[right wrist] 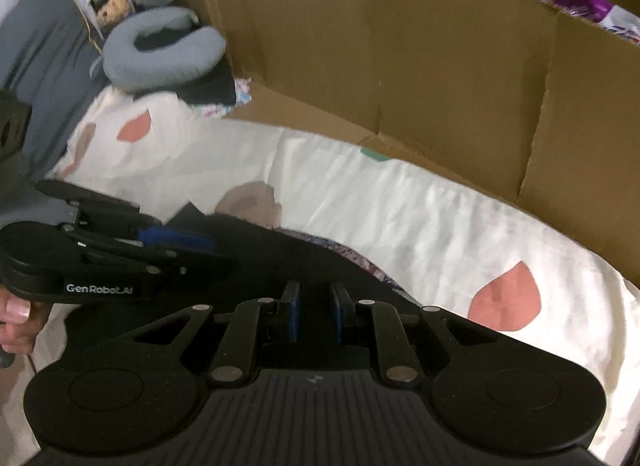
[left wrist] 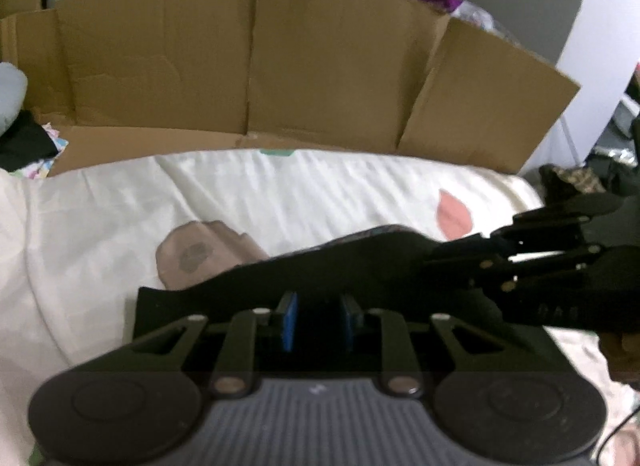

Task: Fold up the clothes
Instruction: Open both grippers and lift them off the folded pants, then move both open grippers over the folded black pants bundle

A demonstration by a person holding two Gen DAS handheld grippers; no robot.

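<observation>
My left gripper [left wrist: 316, 320] jaws are narrowly apart with the black garment [left wrist: 320, 266] between them; grip unclear. My right gripper [right wrist: 314, 312] is the same, on the garment's other edge. The garment lies on the sheet [left wrist: 280, 193], before the cardboard [left wrist: 256, 61].

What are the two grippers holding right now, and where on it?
Both hold the black garment along its near edge: left gripper and right gripper, side by side, jaws nearly closed on the cloth.
</observation>
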